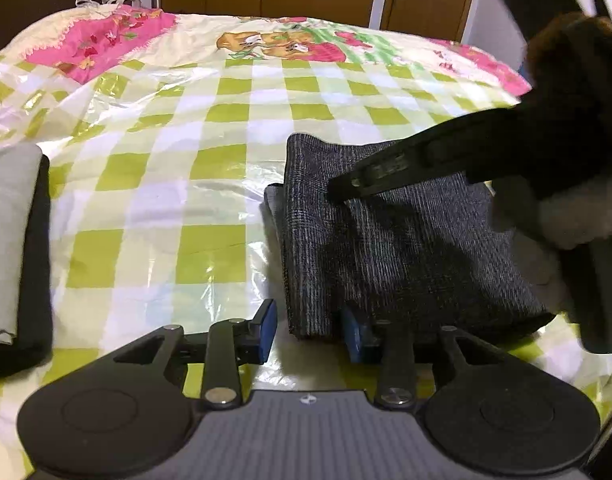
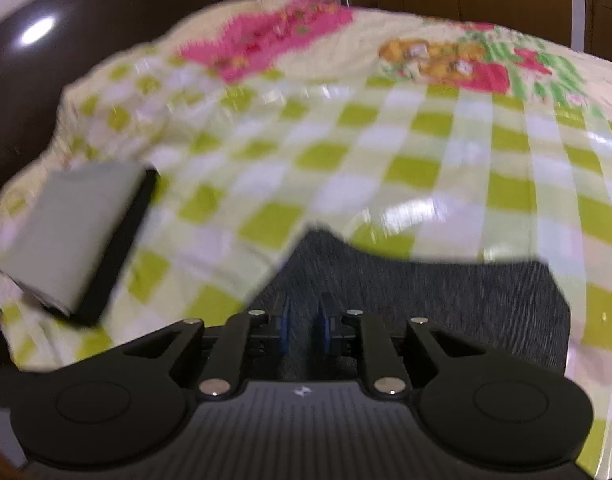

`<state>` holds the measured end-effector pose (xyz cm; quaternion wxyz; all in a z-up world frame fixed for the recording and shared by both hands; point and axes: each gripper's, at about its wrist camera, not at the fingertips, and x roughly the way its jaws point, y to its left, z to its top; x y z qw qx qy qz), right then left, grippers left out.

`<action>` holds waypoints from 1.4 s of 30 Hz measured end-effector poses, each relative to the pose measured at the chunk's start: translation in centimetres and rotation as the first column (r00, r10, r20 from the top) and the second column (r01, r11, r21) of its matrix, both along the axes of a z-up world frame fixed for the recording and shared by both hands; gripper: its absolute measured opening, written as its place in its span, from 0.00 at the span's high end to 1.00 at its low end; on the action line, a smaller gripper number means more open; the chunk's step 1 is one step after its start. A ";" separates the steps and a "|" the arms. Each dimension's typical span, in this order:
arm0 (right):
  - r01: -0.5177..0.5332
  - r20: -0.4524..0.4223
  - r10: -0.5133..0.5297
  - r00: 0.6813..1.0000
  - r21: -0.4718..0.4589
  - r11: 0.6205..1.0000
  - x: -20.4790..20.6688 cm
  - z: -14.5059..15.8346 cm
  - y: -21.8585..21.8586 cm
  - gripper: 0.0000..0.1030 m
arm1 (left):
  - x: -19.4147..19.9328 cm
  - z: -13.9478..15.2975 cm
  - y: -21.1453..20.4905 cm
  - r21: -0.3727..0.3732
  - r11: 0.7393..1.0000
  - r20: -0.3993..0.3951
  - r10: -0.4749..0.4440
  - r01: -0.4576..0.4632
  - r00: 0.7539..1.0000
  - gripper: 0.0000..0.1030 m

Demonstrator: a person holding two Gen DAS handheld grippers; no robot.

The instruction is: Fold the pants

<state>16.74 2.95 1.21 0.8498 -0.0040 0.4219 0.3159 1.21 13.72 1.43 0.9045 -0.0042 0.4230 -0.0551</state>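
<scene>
Folded pants (image 1: 406,240) lie on the bed (image 1: 185,120). Left tongs (image 1: 310,336) are spread around the six-o'clock corner; right tongs (image 2: 304,330), narrowly parted, press down. Release gently, keeping layers aligned.

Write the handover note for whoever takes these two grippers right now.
Left gripper: open, its fingers either side of the near left corner of the pants, not pressing.
Right gripper: fingers a little apart over the pants' top layer; a grip cannot be told, the view is blurred.
Pants: dark grey, already folded into a compact stack on the checked cover.
Another folded stack, grey on black, lies at the left.
Left to do: judge whether one more fold or only a tidy-up is needed, then withdraw.
</scene>
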 end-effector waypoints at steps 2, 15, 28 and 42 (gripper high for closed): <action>-0.010 0.038 0.011 0.999 -0.028 1.000 -0.1 -1.0 0.6 0.84 | 0.1 0.1 -0.3 0.017 1.000 -0.001 -0.003 0.003 1.000 0.52; 0.008 0.069 -0.001 0.998 -0.110 0.994 2.9 -1.4 3.7 0.75 | 0.6 0.0 -1.0 0.071 0.997 -0.021 0.009 -0.007 1.000 0.52; 0.051 0.087 -0.053 0.995 0.029 0.998 0.8 1.1 -0.5 0.75 | 0.3 0.1 -2.3 0.119 0.993 -0.023 0.007 -0.004 1.000 0.51; 0.072 0.081 -0.074 0.994 0.021 0.997 -1.6 1.1 -3.9 0.74 | -0.1 0.1 -3.6 0.187 0.982 -0.012 0.000 0.002 1.000 0.51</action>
